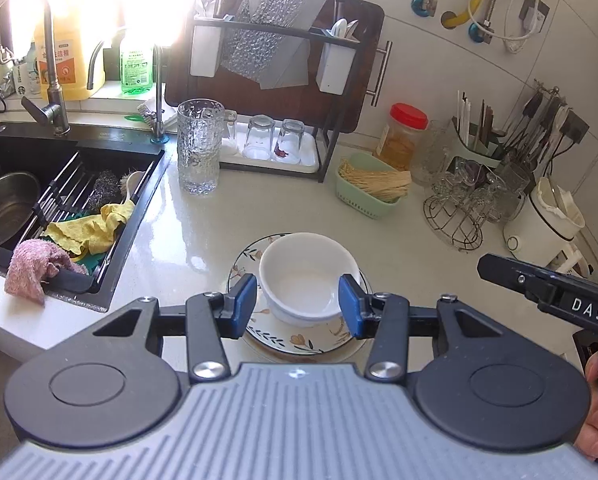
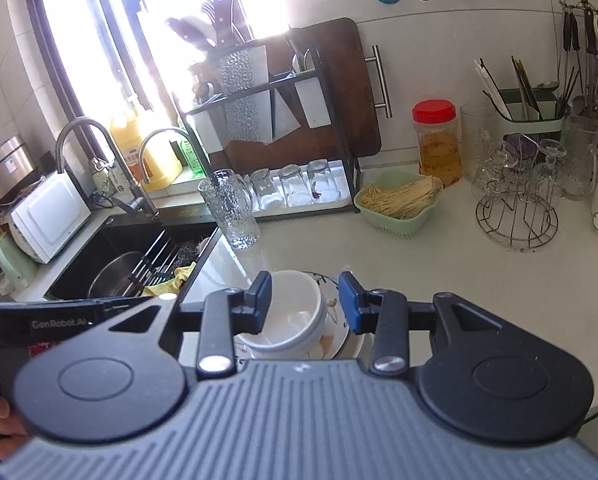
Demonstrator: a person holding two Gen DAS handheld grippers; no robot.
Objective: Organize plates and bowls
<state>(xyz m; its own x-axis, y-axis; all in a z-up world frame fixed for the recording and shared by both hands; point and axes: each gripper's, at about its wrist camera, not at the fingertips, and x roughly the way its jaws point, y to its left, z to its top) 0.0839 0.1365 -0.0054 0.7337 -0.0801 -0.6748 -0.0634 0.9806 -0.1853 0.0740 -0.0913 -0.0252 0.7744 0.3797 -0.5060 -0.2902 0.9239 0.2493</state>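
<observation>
— Two views to go through; what does your left wrist camera give you?

— Your left gripper (image 1: 297, 307) has its jaws spread wide with nothing between them. They flank the white bowl (image 1: 307, 276), one pad to each side, though you can't tell from here whether either pad touches it. The bowl sits upright on the floral plate (image 1: 299, 340), and that stack rests on the counter (image 1: 399, 248) near its front edge, right of the sink (image 1: 27, 184). Your right gripper (image 1: 555, 292) pokes in at the right edge, too little of it showing to read its jaws.

— And the right wrist camera?

— Your right gripper (image 2: 303, 300) is also wide open and empty, looking at the same stack from the right. Its left pad overlaps the white bowl (image 2: 295, 312) and its right pad hangs over the floral plate (image 2: 333, 320). There may be a second bowl nested under the first; you can't be sure.

— How will they handle?

— Probably glazed ceramic: stiff, slick, chippable, with some weight. Pinch the bowl across its wall just under the rim rather than squeezing the rounded outside. The plate lies flat, so you'd need to catch its raised rim at the edge.
</observation>
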